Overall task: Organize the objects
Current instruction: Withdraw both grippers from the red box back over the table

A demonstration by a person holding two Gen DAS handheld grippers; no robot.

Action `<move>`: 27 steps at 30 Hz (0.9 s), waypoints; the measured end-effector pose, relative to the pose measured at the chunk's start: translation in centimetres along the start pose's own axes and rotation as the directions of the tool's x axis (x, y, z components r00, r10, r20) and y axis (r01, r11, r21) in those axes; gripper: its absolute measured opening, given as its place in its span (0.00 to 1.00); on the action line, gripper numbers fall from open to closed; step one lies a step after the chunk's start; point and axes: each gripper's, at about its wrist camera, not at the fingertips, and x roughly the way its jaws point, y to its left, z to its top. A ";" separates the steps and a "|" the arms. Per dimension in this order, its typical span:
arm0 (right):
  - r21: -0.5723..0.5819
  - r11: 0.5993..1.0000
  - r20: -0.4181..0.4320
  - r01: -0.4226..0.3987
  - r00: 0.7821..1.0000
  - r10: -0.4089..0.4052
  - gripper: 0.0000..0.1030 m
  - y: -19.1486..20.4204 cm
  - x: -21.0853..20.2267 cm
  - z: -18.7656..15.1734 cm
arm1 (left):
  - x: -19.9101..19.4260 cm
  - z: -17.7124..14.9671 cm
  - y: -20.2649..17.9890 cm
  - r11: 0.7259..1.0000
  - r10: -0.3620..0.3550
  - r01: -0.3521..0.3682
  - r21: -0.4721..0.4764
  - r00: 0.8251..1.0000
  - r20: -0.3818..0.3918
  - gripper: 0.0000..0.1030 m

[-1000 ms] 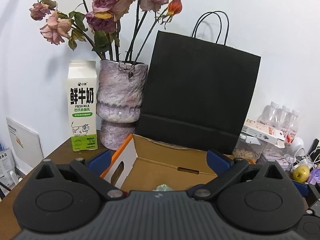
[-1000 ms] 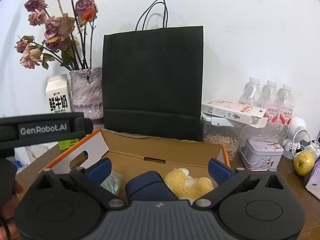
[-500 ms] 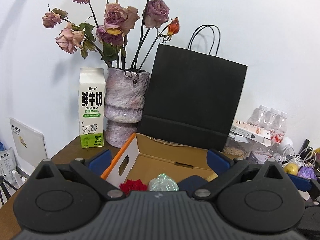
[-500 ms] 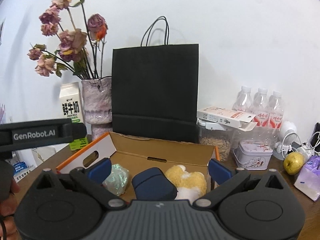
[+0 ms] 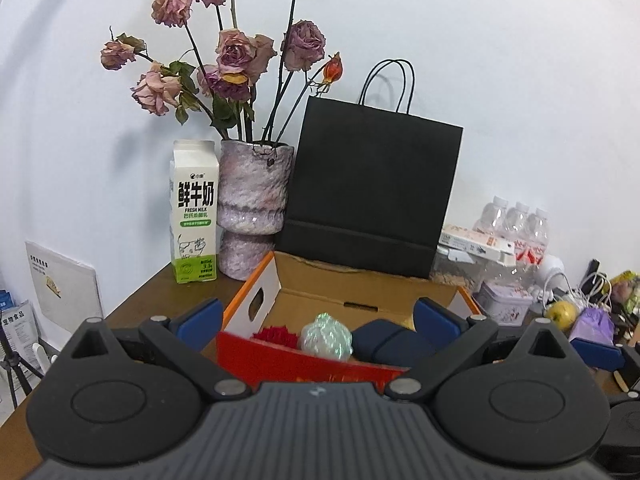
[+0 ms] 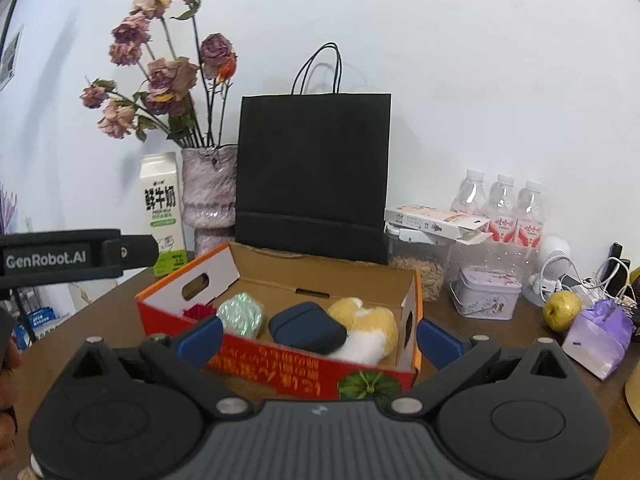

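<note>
Here the orange-and-red cardboard box (image 6: 280, 364) sits low in the centre of both views on the brown bench (image 6: 480, 344), its top open. Inside it, from left to right in the right wrist view, lie a red rose-like item (image 6: 199, 312), an iridescent green-white ball (image 6: 240, 314), a dark navy pouch (image 6: 306, 328) and a yellow-and-white plush toy (image 6: 366, 330). The pouch touches the plush, and the ball lies just beside the pouch.

The right tongs (image 6: 318, 334) are spread wide and grasp nothing; their blue pads (image 6: 198, 338) stand on either side of the box's near wall in the lower part of the frame. The left tongs (image 5: 318, 318) are likewise released, blue pads (image 5: 200, 318) far apart, framing the box contents at the lower centre of the left wrist view. The left tool's black body, lettered "GenRobot.AI", crosses the left edge of the right wrist view.

Behind the box, a black paper bag (image 6: 314, 176) stands upright against the white wall. To its left are a mottled pink vase (image 6: 208, 196) of dried roses (image 6: 168, 76) and a milk carton (image 6: 160, 212). At the right of the frame stand three water bottles (image 6: 504, 208), a clear jar of grain (image 6: 418, 270), a small lavender tin (image 6: 488, 292), a yellow-green apple (image 6: 562, 310) and a purple packet (image 6: 598, 336).
</note>
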 end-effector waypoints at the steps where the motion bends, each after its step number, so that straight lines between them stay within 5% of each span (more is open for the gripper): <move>1: -0.002 1.000 0.000 -0.001 1.000 0.001 1.00 0.0 -0.5 -0.3 | -0.5 -0.2 0.1 1.000 -0.003 0.003 0.003 1.000 0.001 1.00; 27: -0.020 0.999 0.002 -0.035 0.999 0.035 1.00 1.9 -6.9 -6.6 | -6.5 -4.6 2.0 0.998 -0.050 0.049 0.028 0.999 0.008 1.00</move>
